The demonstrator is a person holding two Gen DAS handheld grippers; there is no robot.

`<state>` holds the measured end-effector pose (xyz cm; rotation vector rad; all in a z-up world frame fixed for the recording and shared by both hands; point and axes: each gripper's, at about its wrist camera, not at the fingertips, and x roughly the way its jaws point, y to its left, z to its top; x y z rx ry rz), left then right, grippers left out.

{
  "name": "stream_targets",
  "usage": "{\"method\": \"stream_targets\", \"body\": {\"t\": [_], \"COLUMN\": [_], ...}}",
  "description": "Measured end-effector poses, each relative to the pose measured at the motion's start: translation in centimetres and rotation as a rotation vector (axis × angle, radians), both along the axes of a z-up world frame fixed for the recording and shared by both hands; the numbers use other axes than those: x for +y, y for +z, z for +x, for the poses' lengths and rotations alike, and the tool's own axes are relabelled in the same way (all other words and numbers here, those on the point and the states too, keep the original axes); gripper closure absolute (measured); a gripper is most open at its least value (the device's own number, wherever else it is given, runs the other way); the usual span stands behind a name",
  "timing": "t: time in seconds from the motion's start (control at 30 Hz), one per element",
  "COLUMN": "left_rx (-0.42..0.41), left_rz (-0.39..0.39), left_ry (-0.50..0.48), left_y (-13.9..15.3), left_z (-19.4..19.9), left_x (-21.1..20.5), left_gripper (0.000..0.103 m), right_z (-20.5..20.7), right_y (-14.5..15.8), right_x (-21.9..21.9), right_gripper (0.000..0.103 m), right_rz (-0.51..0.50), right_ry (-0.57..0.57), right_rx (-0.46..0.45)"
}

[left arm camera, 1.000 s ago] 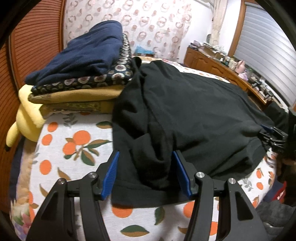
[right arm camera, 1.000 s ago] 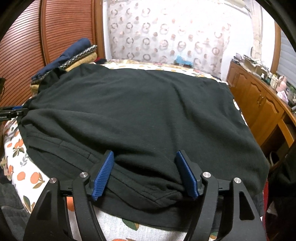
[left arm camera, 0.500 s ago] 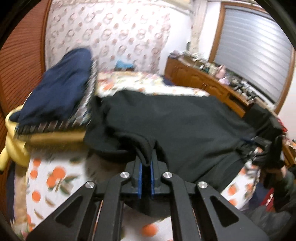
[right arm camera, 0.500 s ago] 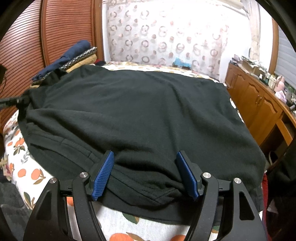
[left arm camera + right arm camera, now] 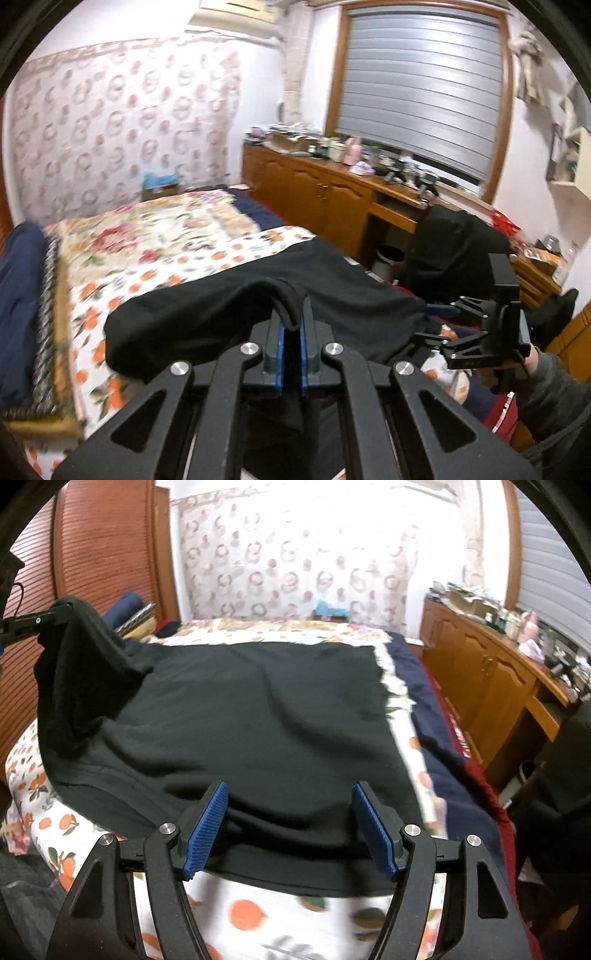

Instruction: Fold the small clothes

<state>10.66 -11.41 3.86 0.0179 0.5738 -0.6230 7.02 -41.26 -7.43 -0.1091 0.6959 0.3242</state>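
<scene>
A black garment (image 5: 258, 716) lies spread on the orange-print bed cover (image 5: 258, 915). My left gripper (image 5: 290, 325) is shut on a fold of the black garment (image 5: 258, 306) and holds that edge lifted above the bed; it shows at the far left of the right wrist view (image 5: 37, 622). My right gripper (image 5: 290, 827) is open, its blue pads on either side of the garment's near hem, low over the bed. It also shows at the right of the left wrist view (image 5: 439, 332).
A pile of folded clothes, navy on top (image 5: 18, 295), sits at the bed's left by a wooden slatted wall (image 5: 103, 554). A wooden cabinet (image 5: 321, 192) with clutter runs along the right. A floral quilt (image 5: 155, 229) covers the far bed.
My left gripper closed on the garment's edge and lifted it up and over towards the right. My right gripper stayed open at the near hem.
</scene>
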Motion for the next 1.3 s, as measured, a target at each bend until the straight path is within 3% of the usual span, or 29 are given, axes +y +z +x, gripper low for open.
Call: {"method": "stream_targets", "body": {"t": [0.43,0.5,0.67,0.77,0.9,1.3], "left_rx": [-0.014,0.011,0.078,0.106,0.095,0.088], "left_rz": [0.002,-0.007,0.057,0.096,0.124,0.119], "left_ry": [-0.150,-0.163,-0.177,-0.194,-0.176,0.006], "left_y": [4.0,3.9,1.9,0.9,0.4,-2.2], "left_z": [2.0,2.2,2.6,2.4,1.5,0.5], "left_x": [-10.3,-11.1,-12.2,-12.1,-10.8,-3.1], "left_gripper": [0.100,0.100,0.093,0.065,0.044,0.044], "right_z": [-0.9,-1.0,-1.1,-1.0,-0.6,0.7], "right_y": [1.7,1.9,1.9,1.7,1.8,3.5], "right_x": [-5.1,-5.5,-6.2,-6.3,-6.3,-3.2], "right_gripper": [0.032,0.032,0.032,0.032,0.032,0.031], "right_rz": [0.035,0.038,0.033,0.030,0.029,0.005], "right_ry": [-0.108,-0.117,-0.124,-0.129,-0.130,-0.066], "right_rx": [-0.043,-0.045,-0.045,-0.044,-0.047,-0.079]}}
